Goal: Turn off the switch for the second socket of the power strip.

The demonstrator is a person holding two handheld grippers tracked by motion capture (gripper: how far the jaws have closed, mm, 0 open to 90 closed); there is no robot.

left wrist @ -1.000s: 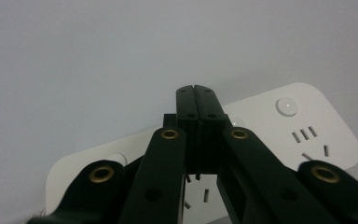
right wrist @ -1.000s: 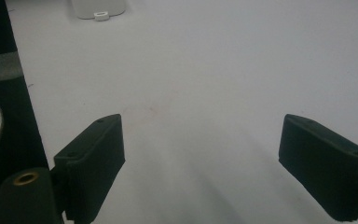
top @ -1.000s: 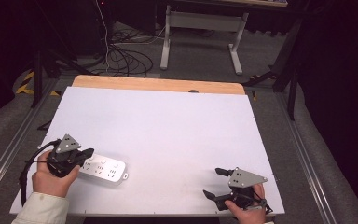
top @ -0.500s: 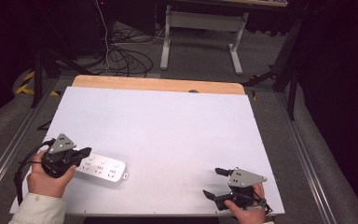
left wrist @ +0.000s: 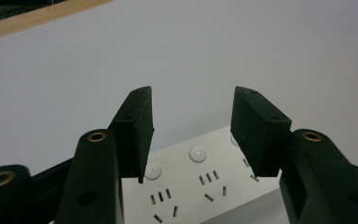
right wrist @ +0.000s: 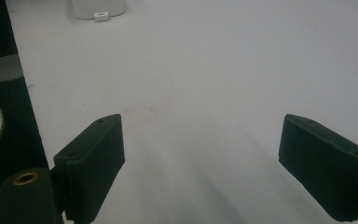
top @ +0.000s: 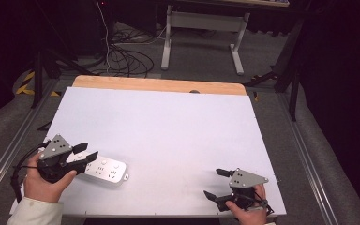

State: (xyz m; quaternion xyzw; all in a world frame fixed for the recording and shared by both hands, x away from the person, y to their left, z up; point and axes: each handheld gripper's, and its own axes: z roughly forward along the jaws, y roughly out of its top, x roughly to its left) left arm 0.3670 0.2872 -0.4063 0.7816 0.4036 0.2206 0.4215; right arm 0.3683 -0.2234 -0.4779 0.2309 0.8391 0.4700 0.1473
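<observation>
A white power strip (top: 104, 168) lies flat on the white table (top: 168, 126) near its front left corner. My left gripper (top: 90, 151) hovers over the strip's left end, and its jaws have just been opening. In the left gripper view the left gripper (left wrist: 191, 116) stands apart above the power strip (left wrist: 200, 172), whose sockets and round buttons show below, and the pads do not touch it. At the front right my right gripper (top: 213, 183) rests low over the table, open and holding nothing. The right gripper (right wrist: 200, 154) looks toward the far power strip (right wrist: 98, 7).
A wooden strip (top: 159, 85) runs along the table's far edge. Beyond it on the floor are black cables (top: 122, 56) and a grey desk frame (top: 201, 28). Metal rails (top: 309, 154) flank both sides of the table.
The left gripper's jaws, together before, now stand apart over the strip's left end. The left hand shifted slightly left. The strip and the right gripper stayed put.
</observation>
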